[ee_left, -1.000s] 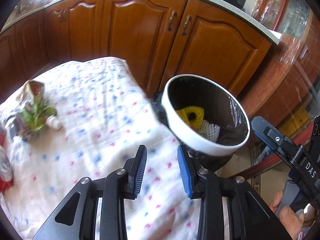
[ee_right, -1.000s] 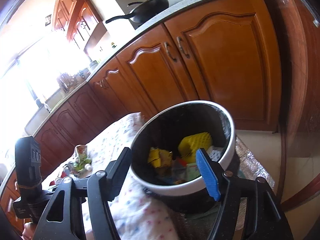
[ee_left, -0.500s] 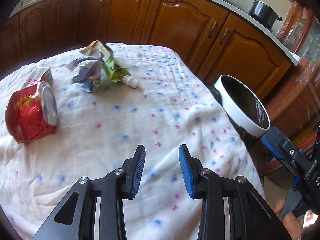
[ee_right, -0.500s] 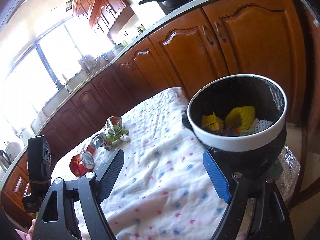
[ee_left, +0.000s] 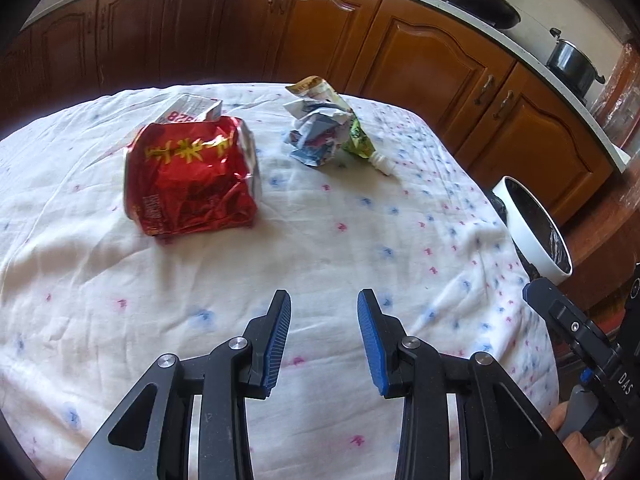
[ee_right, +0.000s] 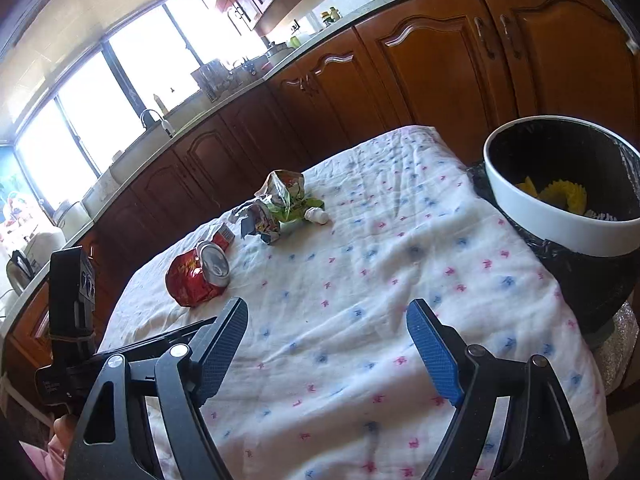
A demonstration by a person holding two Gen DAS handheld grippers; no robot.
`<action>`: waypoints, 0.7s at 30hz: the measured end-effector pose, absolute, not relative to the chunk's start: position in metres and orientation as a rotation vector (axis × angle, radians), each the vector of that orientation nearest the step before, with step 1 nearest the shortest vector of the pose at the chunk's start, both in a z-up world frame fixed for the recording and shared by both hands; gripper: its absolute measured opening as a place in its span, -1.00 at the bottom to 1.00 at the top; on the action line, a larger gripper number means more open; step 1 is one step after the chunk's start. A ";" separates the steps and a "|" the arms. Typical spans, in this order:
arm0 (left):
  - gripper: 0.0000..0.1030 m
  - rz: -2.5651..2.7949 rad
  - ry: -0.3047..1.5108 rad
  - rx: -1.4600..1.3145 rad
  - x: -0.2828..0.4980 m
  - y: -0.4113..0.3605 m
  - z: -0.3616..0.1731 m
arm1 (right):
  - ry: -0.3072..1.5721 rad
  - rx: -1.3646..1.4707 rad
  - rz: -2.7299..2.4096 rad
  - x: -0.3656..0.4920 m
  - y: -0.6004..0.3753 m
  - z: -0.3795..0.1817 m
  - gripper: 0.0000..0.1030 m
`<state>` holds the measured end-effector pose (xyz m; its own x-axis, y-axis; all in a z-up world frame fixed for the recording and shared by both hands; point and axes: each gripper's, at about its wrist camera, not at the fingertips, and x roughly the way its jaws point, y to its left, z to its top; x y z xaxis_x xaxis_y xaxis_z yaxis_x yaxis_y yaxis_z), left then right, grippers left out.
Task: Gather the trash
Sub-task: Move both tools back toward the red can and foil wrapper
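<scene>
A crushed red can (ee_left: pixel 192 176) lies on the white cloth-covered table (ee_left: pixel 360 240), left of centre; it also shows in the right wrist view (ee_right: pixel 198 276). Behind it lies a small red and white carton (ee_left: pixel 192 109). A crumpled wrapper (ee_left: pixel 316 134) and a green pouch with a white spout (ee_left: pixel 360 140) lie further back. The white-rimmed bin with a black liner (ee_right: pixel 560 216) stands at the table's right end and holds yellow trash. My left gripper (ee_left: pixel 323 300) is open and empty above the cloth, short of the can. My right gripper (ee_right: pixel 326 312) is wide open and empty.
Brown wooden kitchen cabinets (ee_left: pixel 420 52) run behind the table under a pale counter with a pan (ee_left: pixel 484 4) and a pot (ee_left: pixel 572 66). A sink and windows (ee_right: pixel 132 72) are at the far left in the right wrist view.
Both grippers have swung left, away from the bin and toward the trash on the table. The left one has come closer to the red can. Both stay open and empty.
</scene>
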<state>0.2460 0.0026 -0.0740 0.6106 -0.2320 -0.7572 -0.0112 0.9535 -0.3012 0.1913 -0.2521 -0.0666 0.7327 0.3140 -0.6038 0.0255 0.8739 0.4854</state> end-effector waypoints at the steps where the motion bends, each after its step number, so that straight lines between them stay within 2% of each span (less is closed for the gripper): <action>1: -0.33 -0.121 0.907 -0.293 0.245 0.007 -0.074 | 0.741 0.488 0.171 0.193 -0.249 -0.067 0.62; 21: -0.33 0.059 0.858 -0.403 0.241 0.085 -0.070 | 0.766 0.391 0.280 0.258 -0.193 -0.061 0.60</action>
<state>0.2415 0.0846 -0.0701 0.6570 -0.1098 -0.7458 -0.2107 0.9232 -0.3215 0.2581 -0.1931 -0.0606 0.6895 0.3831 -0.6147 -0.1033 0.8920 0.4401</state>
